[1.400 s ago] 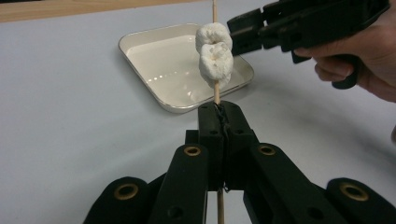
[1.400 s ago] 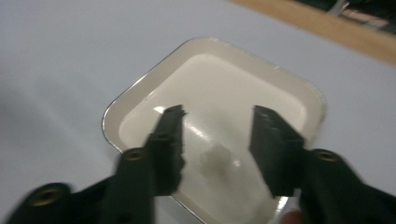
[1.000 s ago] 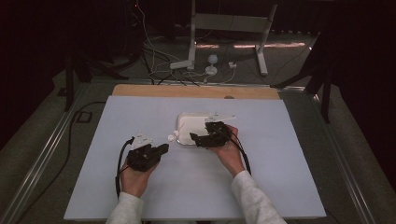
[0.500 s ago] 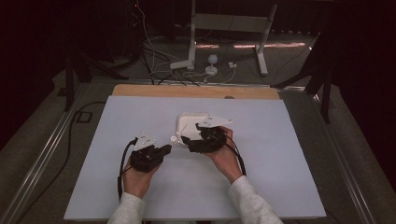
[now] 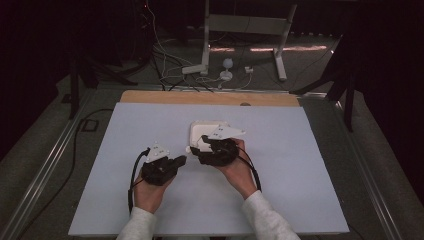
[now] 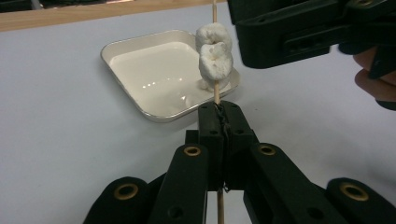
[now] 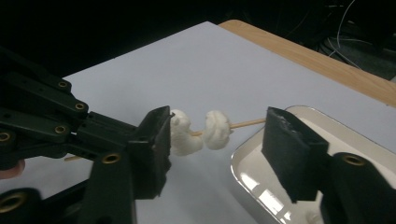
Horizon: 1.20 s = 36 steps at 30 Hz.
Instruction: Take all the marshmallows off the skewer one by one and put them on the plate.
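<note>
one thin wooden skewer (image 6: 216, 91) is clamped upright in the fully closed jaws of the left gripper (image 6: 219, 122). two white marshmallows (image 6: 215, 59) are threaded on it, above the corner of one white square tray (image 6: 140, 70). the jaws of the right gripper (image 7: 217, 140), half wide, have just been closing around the marshmallows; the near marshmallow lies close against one pad, and contact cannot be told.
</note>
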{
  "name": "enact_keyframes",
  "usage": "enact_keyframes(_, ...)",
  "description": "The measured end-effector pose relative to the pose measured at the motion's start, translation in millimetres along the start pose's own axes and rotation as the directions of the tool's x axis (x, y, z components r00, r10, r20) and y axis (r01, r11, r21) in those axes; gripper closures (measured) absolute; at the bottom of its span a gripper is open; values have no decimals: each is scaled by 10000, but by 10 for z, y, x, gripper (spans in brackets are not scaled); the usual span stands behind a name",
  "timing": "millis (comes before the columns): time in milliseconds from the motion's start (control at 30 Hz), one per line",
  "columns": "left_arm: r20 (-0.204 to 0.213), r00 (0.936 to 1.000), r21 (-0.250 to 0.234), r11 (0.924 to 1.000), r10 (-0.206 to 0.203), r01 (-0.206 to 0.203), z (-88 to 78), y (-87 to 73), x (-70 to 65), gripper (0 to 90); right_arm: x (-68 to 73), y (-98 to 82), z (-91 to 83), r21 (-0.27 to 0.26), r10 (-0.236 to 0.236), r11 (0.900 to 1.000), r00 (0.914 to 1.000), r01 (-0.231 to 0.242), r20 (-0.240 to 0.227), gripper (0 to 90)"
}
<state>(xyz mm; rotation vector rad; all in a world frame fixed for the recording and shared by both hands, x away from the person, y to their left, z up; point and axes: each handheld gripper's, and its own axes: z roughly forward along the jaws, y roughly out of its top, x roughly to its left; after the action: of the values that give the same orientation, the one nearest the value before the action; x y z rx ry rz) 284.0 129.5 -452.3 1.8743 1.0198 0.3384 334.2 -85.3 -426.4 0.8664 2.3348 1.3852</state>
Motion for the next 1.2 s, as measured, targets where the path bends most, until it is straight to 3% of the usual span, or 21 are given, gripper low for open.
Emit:
enact_keyframes(433, -6, 10000, -112, 9999, -73, 72, -14, 7, -9, 896, 29, -17, 2, 142, -48, 9999, 10000, 48, -9, 611)
enact_keyframes(667, -28, 10000, -95, 9999, -43, 43, -10, 6, -10, 896, 25, -48, 9, 115, 18, 9999, 9997, -15, -244, 622)
enact_keyframes(767, -38, 10000, -89, 10000, -6, 6, -9, 4, -12, 897, 33, -44, 11, 133, -36, 9999, 10000, 36, -16, 641)
enact_keyframes(833, -31, 10000, -123, 9999, -22, 22, -14, 7, -16, 897, 15, -45, 2, 144, -40, 9999, 9987, 33, 504, 661)
enact_keyframes(900, 3, 10000, -119, 9999, 16, -16, -10, 9, -20, 897, -26, -58, 6, 158, 260, 9995, 9991, -265, 335, 658)
enact_keyframes(1000, 100, 9999, -83, 9999, 115, -114, 1, 6, -32, 898, -30, -78, 17, 245, 273, 9993, 9992, -281, 297, 656)
enact_keyframes(1100, -61, 9995, -135, 9994, 308, -308, -1, 10, -51, 898, -4, -92, 50, 480, 46, 9988, 9986, -72, 536, 660)
enact_keyframes(1200, -116, 9994, -142, 9994, 318, -320, -6, 9, -50, 899, -16, -100, 71, 531, 283, 9981, 9986, -307, 449, 672)
